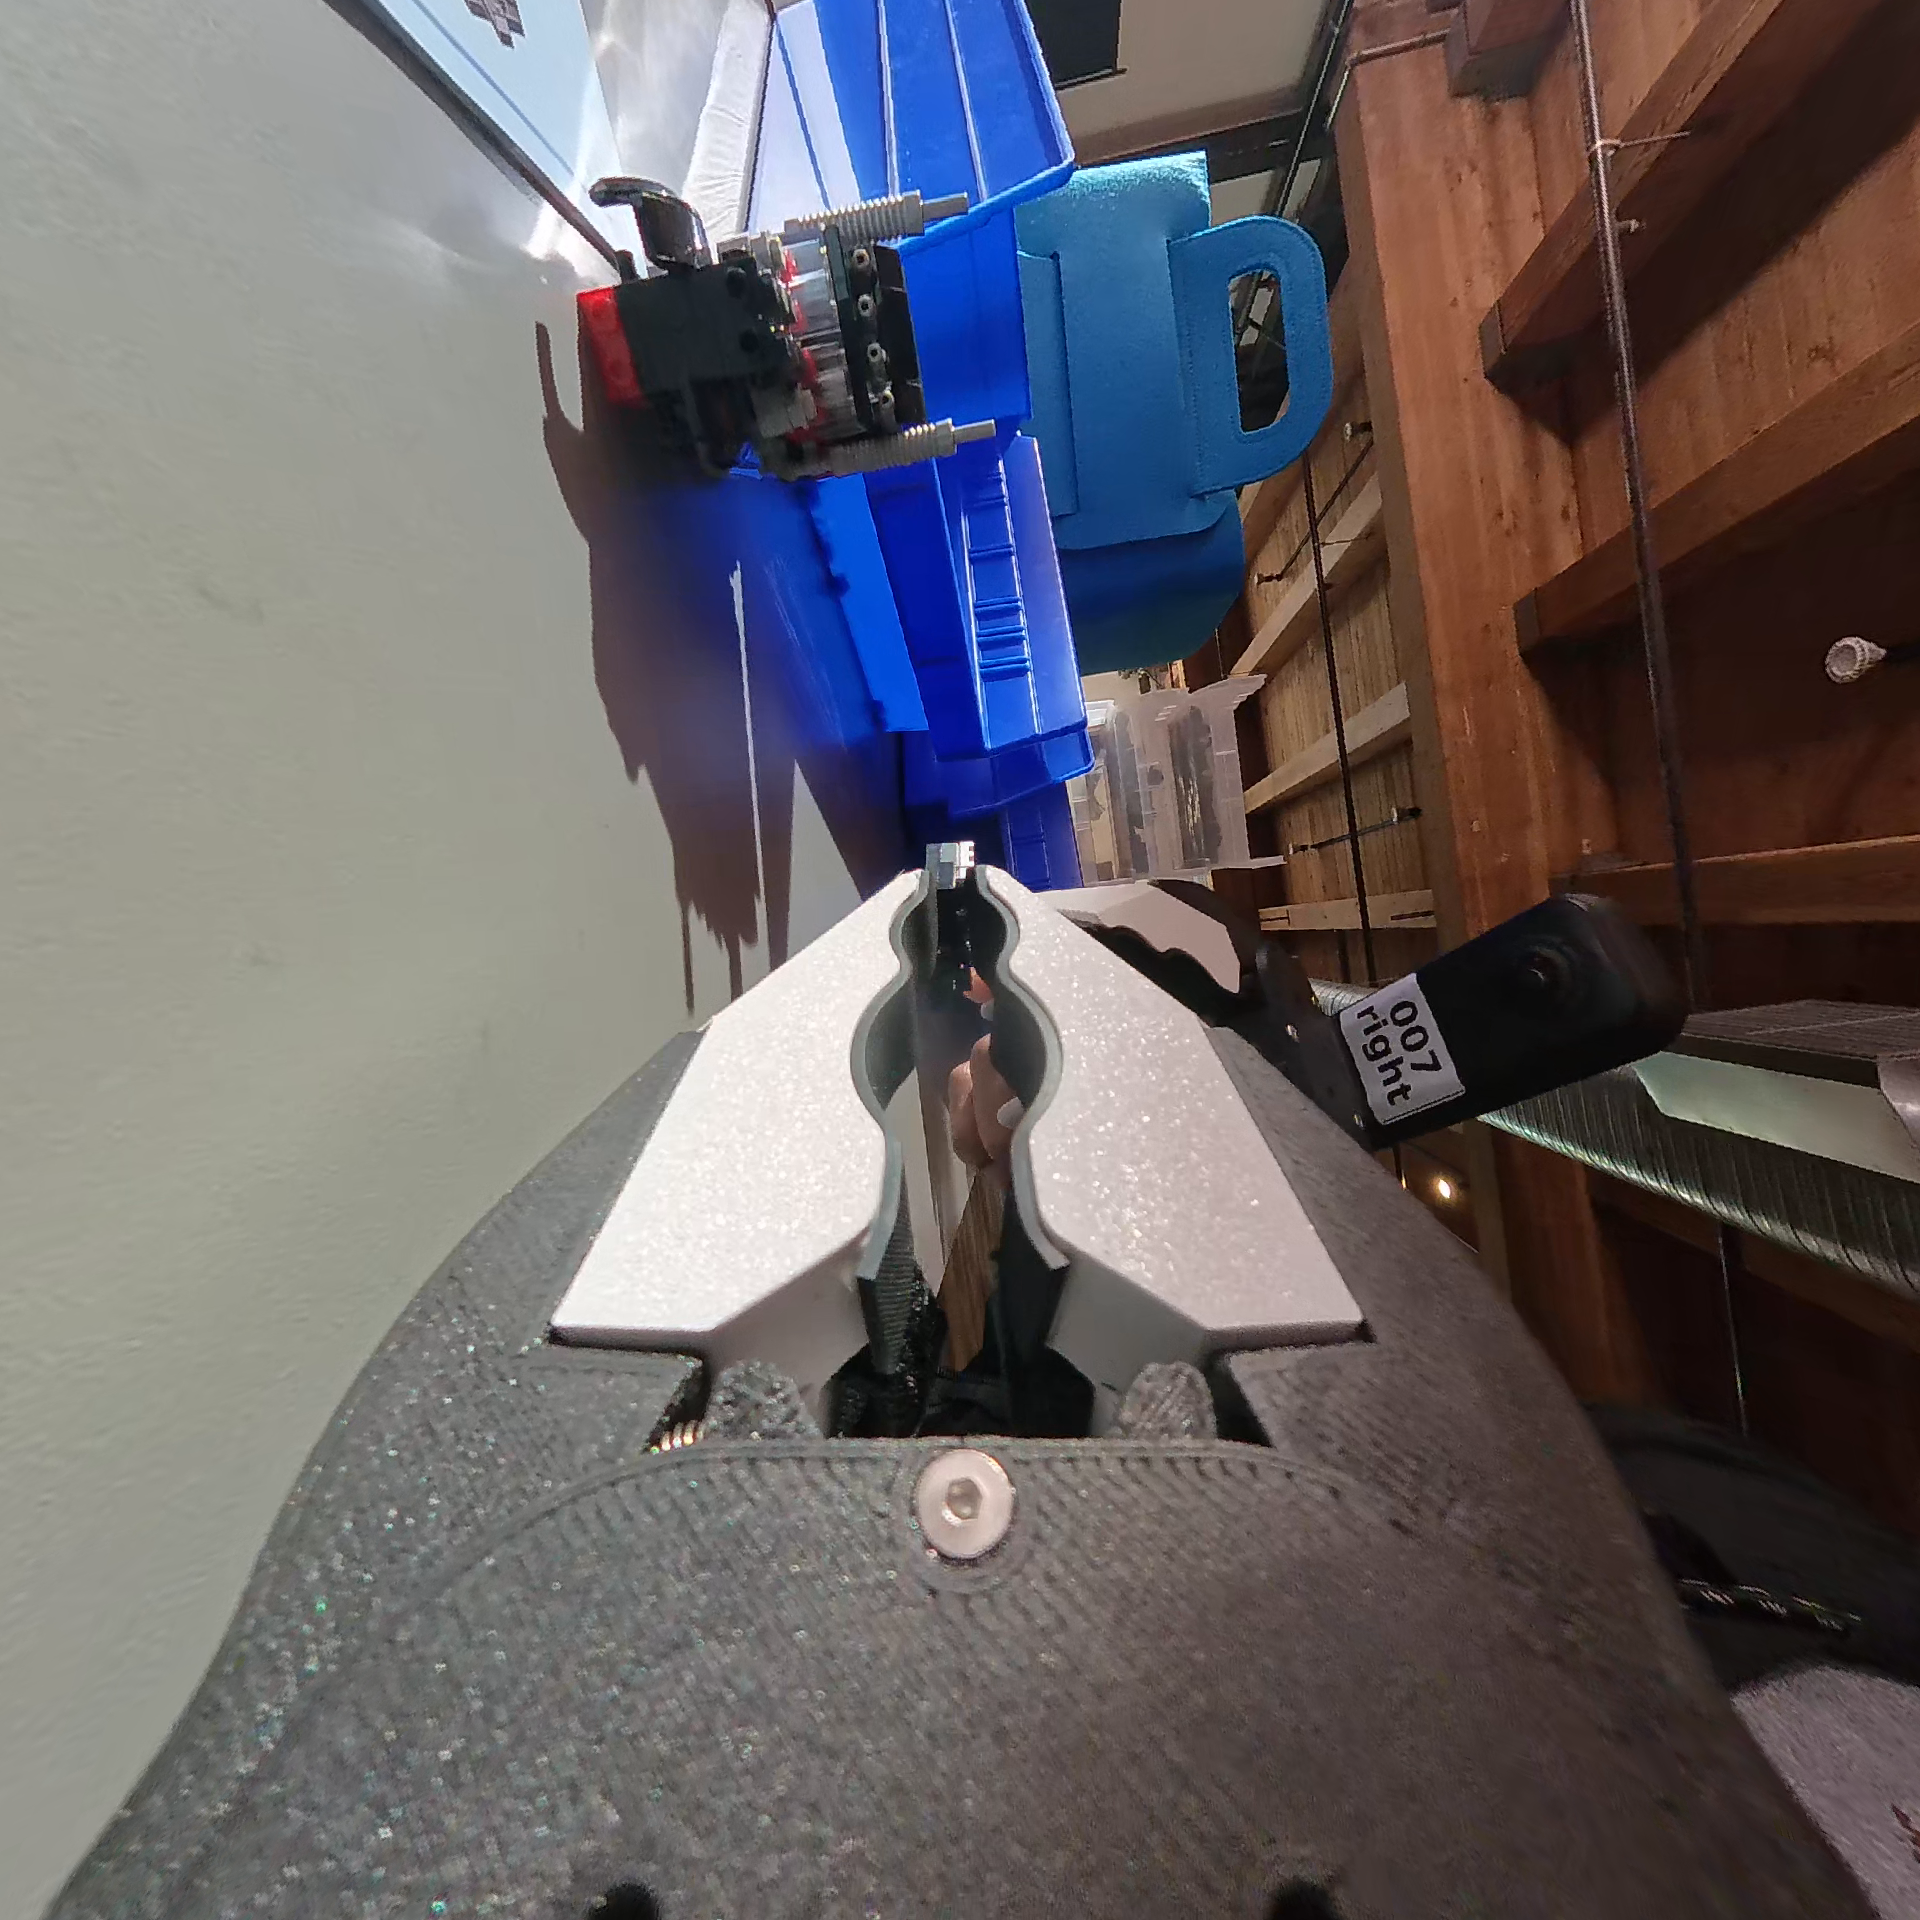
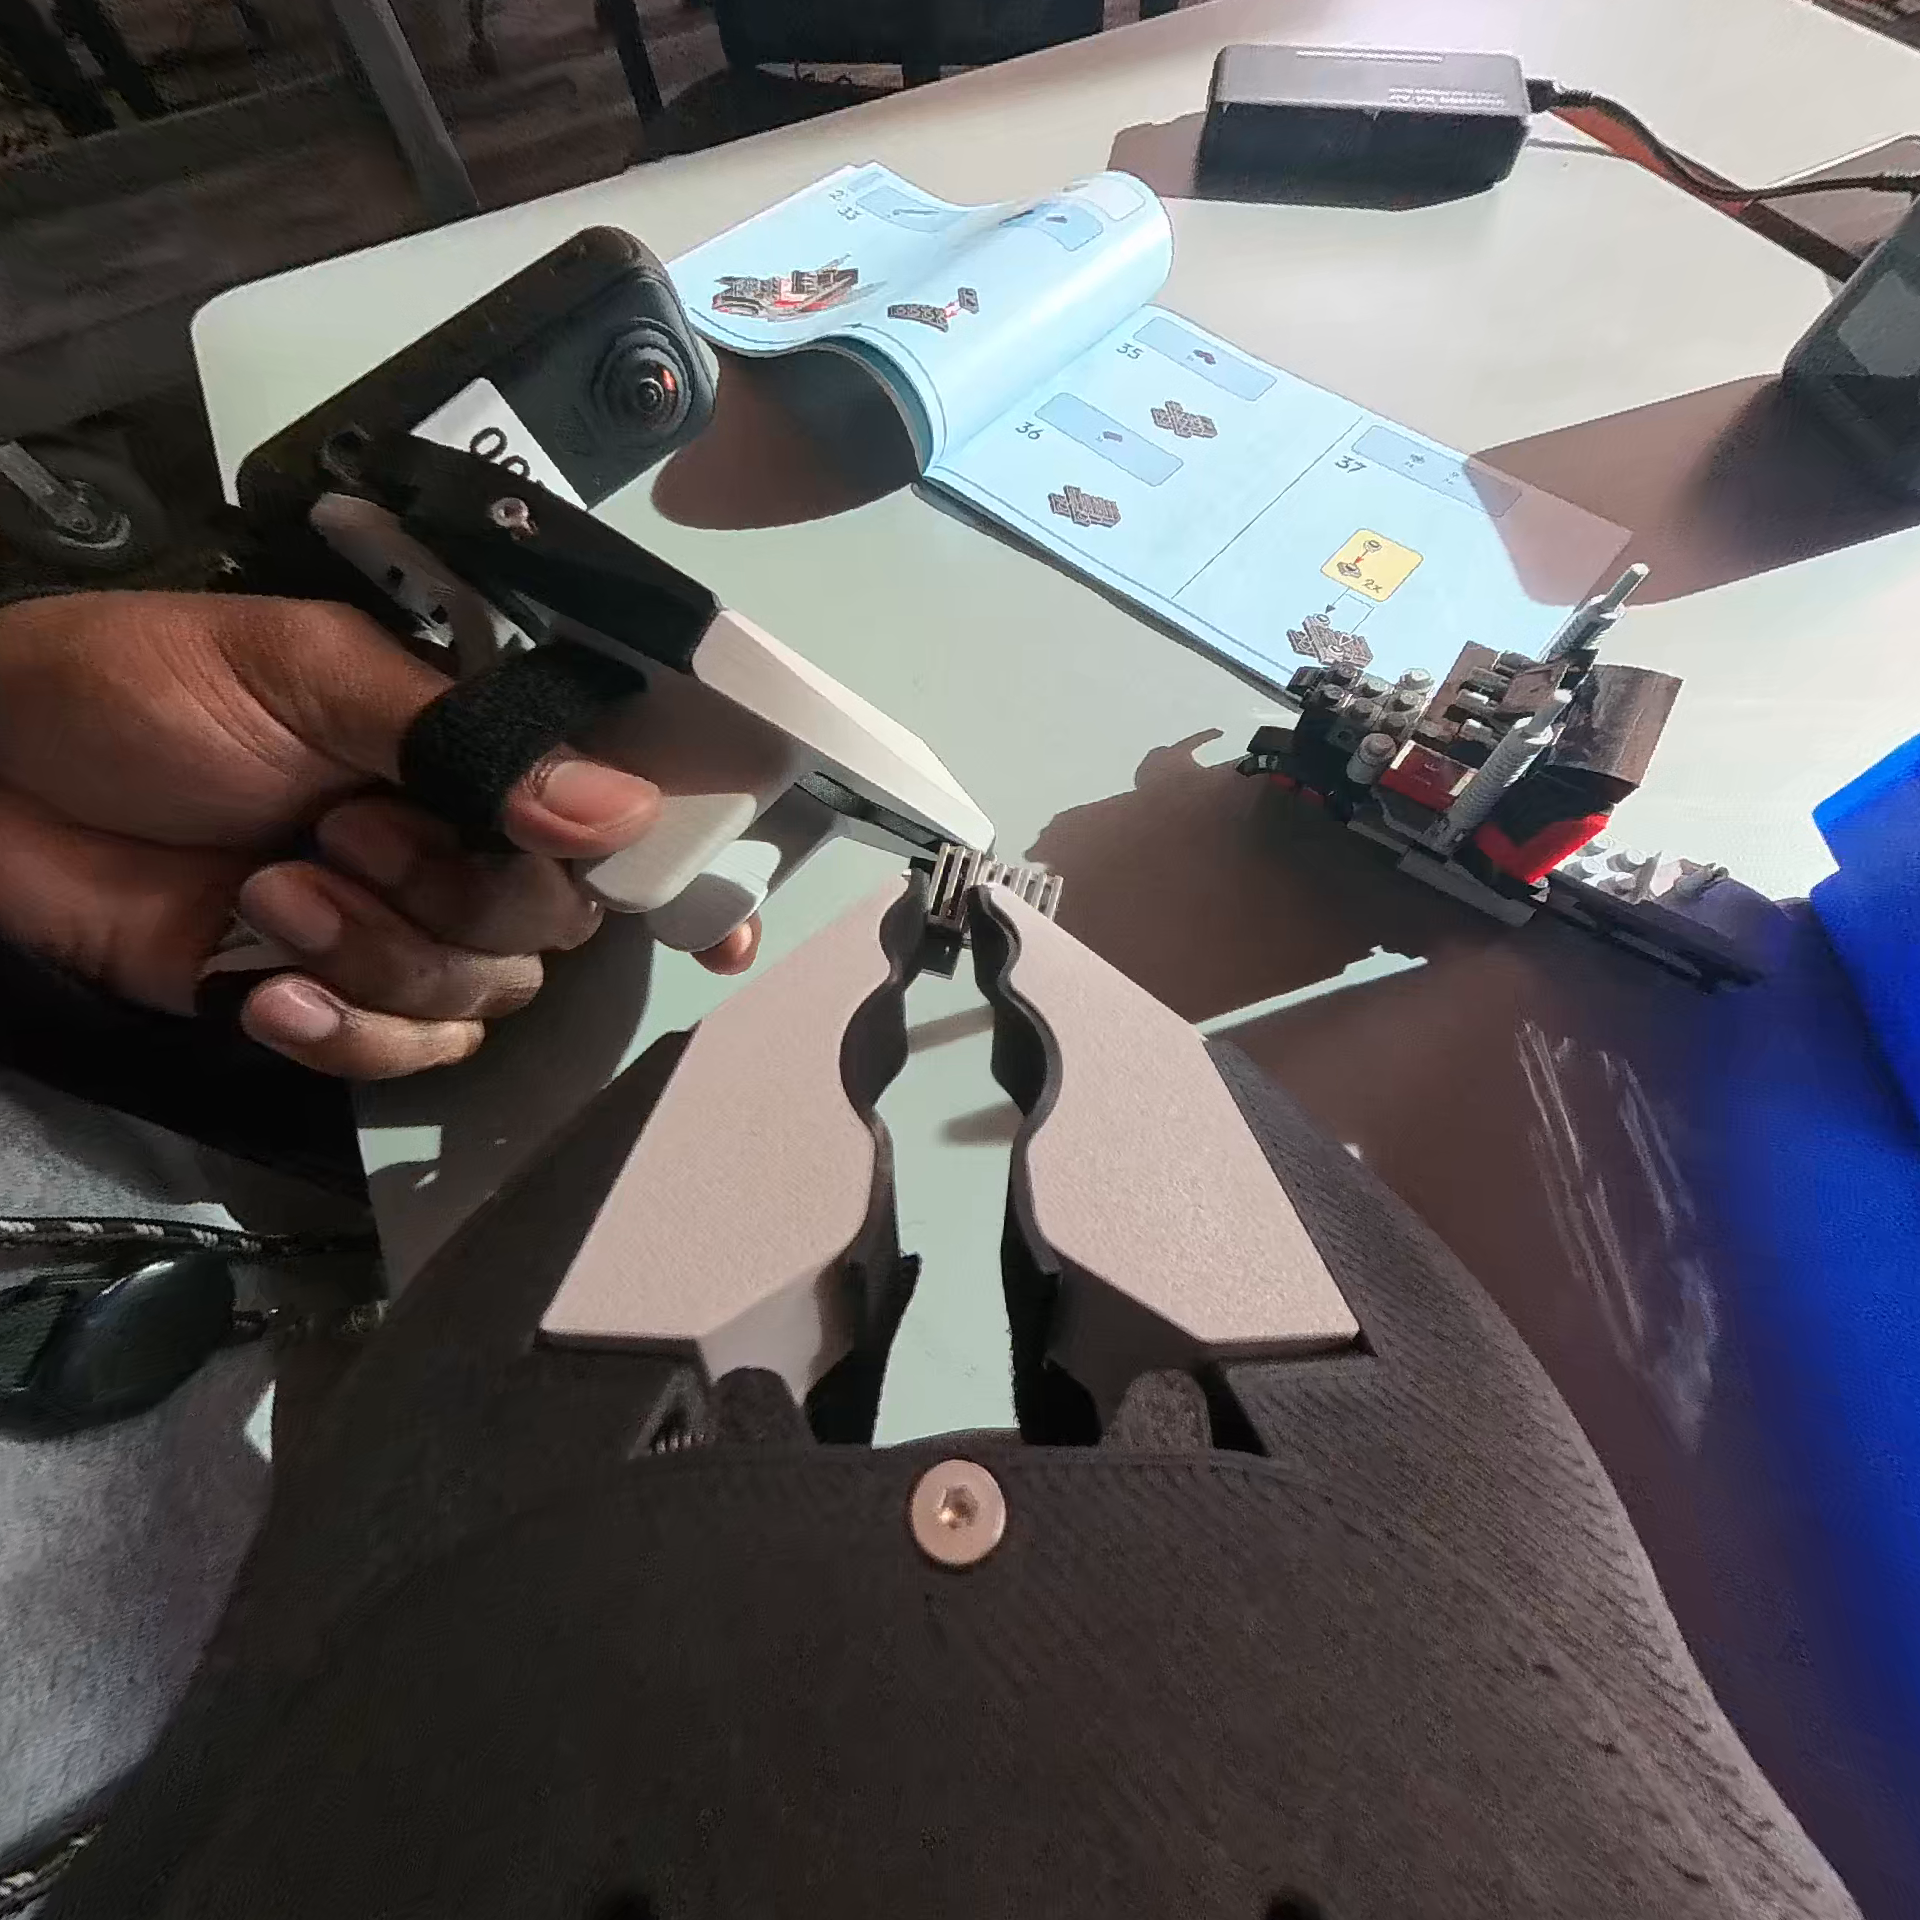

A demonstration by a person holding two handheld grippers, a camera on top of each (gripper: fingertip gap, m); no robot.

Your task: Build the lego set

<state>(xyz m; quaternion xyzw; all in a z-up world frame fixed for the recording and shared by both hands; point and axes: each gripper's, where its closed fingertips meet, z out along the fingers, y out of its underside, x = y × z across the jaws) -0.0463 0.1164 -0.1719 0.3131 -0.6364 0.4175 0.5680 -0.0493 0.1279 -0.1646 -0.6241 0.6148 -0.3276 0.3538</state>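
Observation:
A small grey ribbed Lego piece with a dark part under it is held above the table between both grippers. My right gripper is shut on its dark lower end. My left gripper is shut on the same small piece. In the right wrist view the left gripper comes in from the left, held by a hand, and its tip meets the piece. The partly built black, red and grey Lego model stands on the white table. It also shows in the left wrist view.
An open instruction booklet lies behind the model. A black box with a cable sits at the far edge. Blue bins stand by the model, with a blue edge at the right. The right gripper's camera is close by. My two grippers' fingertips are within a few centimetres of each other.

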